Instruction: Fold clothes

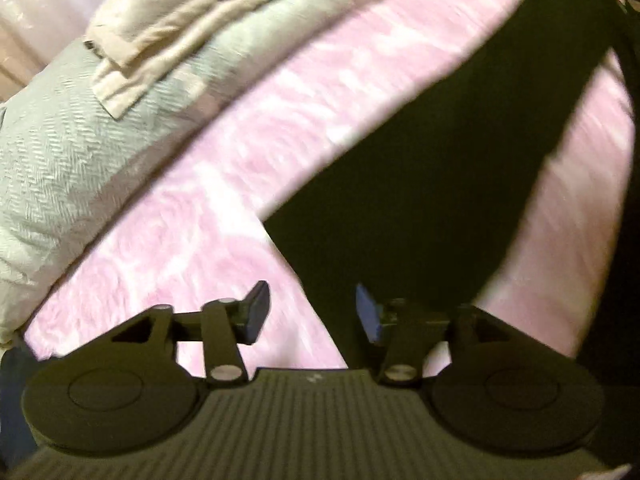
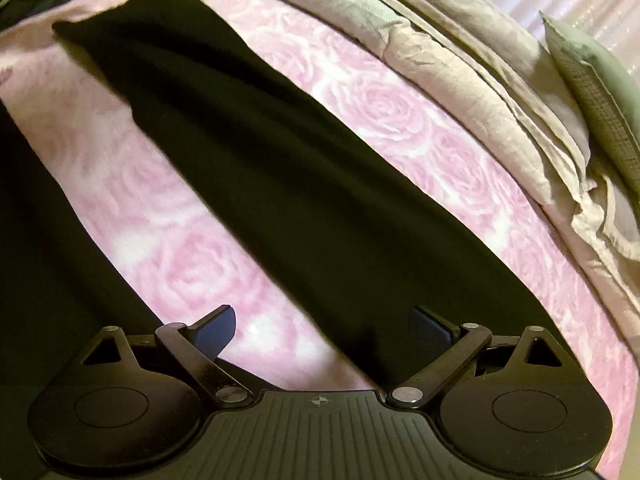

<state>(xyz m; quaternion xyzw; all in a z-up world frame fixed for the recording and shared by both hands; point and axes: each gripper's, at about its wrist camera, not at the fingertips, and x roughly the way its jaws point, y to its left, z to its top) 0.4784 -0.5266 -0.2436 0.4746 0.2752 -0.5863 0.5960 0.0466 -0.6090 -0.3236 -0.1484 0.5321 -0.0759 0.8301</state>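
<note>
Left jaws: spread, nothing between them; the left gripper (image 1: 310, 312) hangs above the garment's near edge, so the cloth lies free, not pinched.
Right jaws: spread wide and empty; the right gripper (image 2: 322, 330) hovers over the garment's near end, one finger over pink cover, the other over black cloth.
Left pads: blue faces (image 1: 368, 314) turned inward and bare, which fits a hand that holds nothing.
Garment: a black garment (image 2: 256, 160) lies flat on the bed, a long band running away from the right gripper toward the far corner; likely trousers or a long piece already laid double, though the dark cloth hides seams.
Garment, left view: the same black cloth (image 1: 440, 152) forks just beyond the left jaws, one wide arm and one narrow strip with pink between.
Second dark strip: beside the garment in the right view, a further black band (image 2: 44, 248) lies apart from it across a pink gap; whether it is the same piece I cannot tell.
Cover: pink rose-patterned spread (image 2: 380, 120) under the garment, a smooth flat base for folding.
Bedding: beyond the garment, beige sheets (image 2: 480, 92) and a green pillow (image 1: 60, 152) are piled along the far edge, out of the way.
Step, as I judge: between grips, both hands poised to take the near end for the next fold.
Risk: loose black cloth may slip or bunch if only one layer is caught.
</note>
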